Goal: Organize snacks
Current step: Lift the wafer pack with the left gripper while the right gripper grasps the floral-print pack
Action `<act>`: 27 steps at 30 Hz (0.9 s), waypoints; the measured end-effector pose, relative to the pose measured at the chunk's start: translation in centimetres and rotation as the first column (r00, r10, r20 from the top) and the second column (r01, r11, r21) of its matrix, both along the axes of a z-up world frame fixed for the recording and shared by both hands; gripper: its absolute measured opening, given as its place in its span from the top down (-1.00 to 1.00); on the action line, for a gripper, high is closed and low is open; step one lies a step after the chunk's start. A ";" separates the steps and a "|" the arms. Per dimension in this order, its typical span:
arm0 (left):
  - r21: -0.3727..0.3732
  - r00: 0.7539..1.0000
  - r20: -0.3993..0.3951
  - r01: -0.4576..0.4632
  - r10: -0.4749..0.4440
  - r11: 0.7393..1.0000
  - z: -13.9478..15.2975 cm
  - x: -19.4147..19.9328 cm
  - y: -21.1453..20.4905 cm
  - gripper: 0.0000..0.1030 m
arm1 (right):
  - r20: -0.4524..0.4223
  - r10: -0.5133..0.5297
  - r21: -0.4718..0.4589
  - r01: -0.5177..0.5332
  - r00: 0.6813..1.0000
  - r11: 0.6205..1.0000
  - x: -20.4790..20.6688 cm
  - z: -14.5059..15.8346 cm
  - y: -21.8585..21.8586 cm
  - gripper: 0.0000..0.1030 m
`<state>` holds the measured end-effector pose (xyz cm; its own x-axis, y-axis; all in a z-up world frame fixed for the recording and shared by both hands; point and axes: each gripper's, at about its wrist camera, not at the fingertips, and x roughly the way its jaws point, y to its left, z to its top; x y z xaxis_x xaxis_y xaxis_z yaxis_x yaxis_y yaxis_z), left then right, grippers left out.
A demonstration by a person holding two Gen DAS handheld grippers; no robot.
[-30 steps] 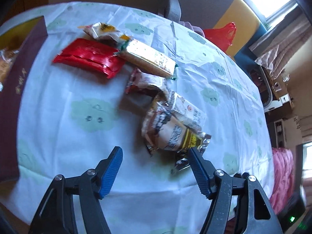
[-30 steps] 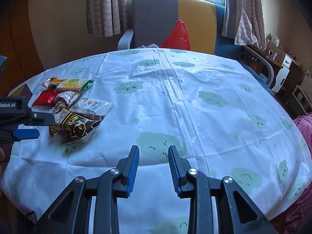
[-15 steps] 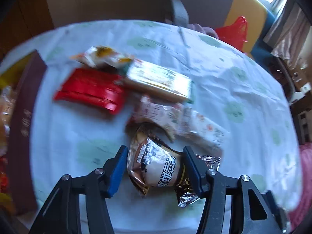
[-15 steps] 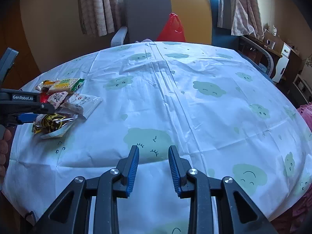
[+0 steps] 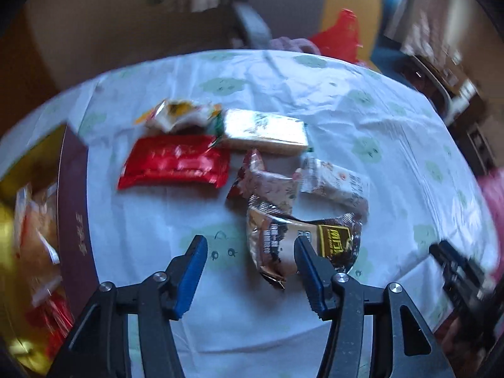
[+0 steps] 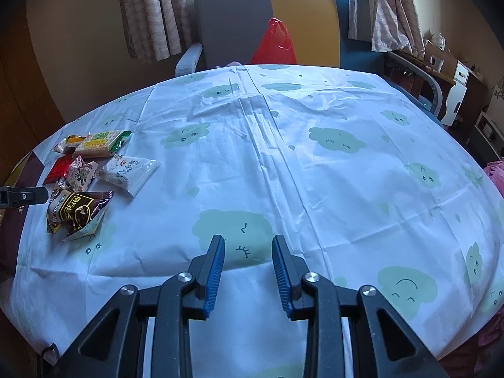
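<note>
Several snack packets lie on the cloud-print tablecloth [image 5: 346,119]. In the left wrist view a brown packet [image 5: 283,239] lies just ahead of my left gripper [image 5: 250,247], whose jaws are open; the packet is against the right finger and not gripped. Beyond it lie a red packet [image 5: 174,163], a pale wafer pack [image 5: 264,130], a floral packet [image 5: 271,186] and a white packet [image 5: 337,182]. A maroon box [image 5: 74,208] with snacks inside stands at the left. My right gripper [image 6: 248,249] is open and empty over bare cloth, far from the snacks [image 6: 78,209].
A grey and yellow armchair [image 6: 267,22] with a red plastic bag [image 6: 275,44] stands behind the table. Shelves and a white cabinet [image 6: 456,94] are at the far right. The table edge runs close below both grippers.
My left gripper has closed in on the brown packet, then opened wider and shifted left, so the packet now sits by the right finger. The right gripper has barely moved.
</note>
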<state>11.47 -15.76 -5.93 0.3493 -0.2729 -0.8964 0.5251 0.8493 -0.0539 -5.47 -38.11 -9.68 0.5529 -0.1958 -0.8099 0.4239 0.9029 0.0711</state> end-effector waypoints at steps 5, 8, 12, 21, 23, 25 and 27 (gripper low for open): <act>0.189 0.863 0.183 0.439 -0.471 0.878 1.2 -4.1 -4.0 -0.33 | -0.011 0.000 0.005 0.000 1.000 1.000 0.2 -0.2 0.0 0.39; 0.323 0.747 0.158 0.578 -0.645 0.749 0.2 -4.8 -5.3 -0.34 | -0.018 -0.004 0.005 0.004 1.000 1.000 0.3 -0.3 0.1 0.39; 0.385 0.646 0.046 0.693 -0.762 0.610 -1.9 -4.3 -6.7 -0.31 | -0.026 -0.007 0.000 0.007 1.000 1.000 0.5 -0.4 0.1 0.39; 0.288 0.599 -0.077 0.779 -0.797 0.557 -3.7 -2.8 -7.6 0.09 | -0.044 -0.001 -0.003 0.001 0.999 1.000 0.9 -0.7 0.1 0.39; 0.237 0.628 -0.076 0.766 -0.775 0.597 -3.3 -2.6 -6.9 0.29 | -0.040 0.010 0.000 -0.010 0.999 1.000 1.0 -0.6 0.2 0.39; 0.188 0.670 -0.062 0.736 -0.740 0.651 -2.7 -2.6 -5.7 0.44 | -0.035 0.024 0.002 -0.024 0.999 1.000 1.1 -0.4 0.3 0.39; 0.100 0.740 -0.058 0.672 -0.670 0.734 -1.9 -2.6 -4.0 0.47 | -0.029 0.045 0.017 -0.044 0.999 0.999 1.4 -0.1 0.4 0.39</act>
